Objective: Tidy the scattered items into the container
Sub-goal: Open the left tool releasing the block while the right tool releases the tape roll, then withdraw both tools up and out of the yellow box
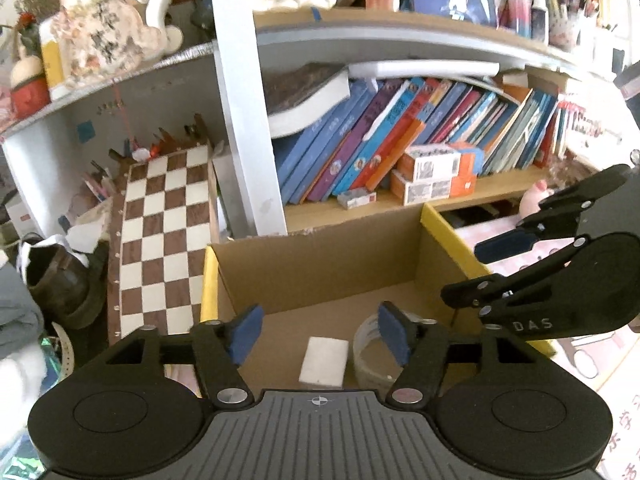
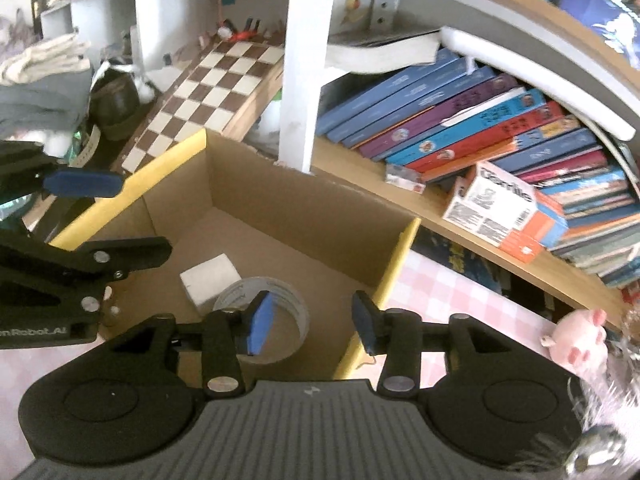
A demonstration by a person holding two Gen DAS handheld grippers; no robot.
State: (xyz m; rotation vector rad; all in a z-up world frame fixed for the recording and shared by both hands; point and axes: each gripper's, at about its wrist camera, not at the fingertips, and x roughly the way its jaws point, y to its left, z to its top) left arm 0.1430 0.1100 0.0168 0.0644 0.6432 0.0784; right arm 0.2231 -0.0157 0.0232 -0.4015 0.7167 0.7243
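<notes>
Left wrist view: left gripper (image 1: 320, 334) spread and empty above the cardboard box (image 1: 312, 256); white block (image 1: 324, 362) and tape roll (image 1: 374, 354) lie inside at 6 o'clock. Right gripper (image 2: 314, 322) likewise parted, evidently after releasing.

A: Bright, even daylight in both views. Washed out along the top: white post (image 1: 240, 92) and shelf edge (image 1: 420, 46) nearly blown.

B: Agreed. Soft shadows only; darker inside the box (image 2: 280, 216) along its left wall. Faint sheen on the tape roll (image 2: 272, 292).

A: Heavy fisheye bending. Shelves curved, books (image 1: 400, 136) fanned out, corners vignetted black.

B: Sharpest near centre. Smeared at the right edge of the right view; pink toy (image 2: 576, 340) soft, fuzzy grey streaks below it. Slight motion blur throughout.
</notes>
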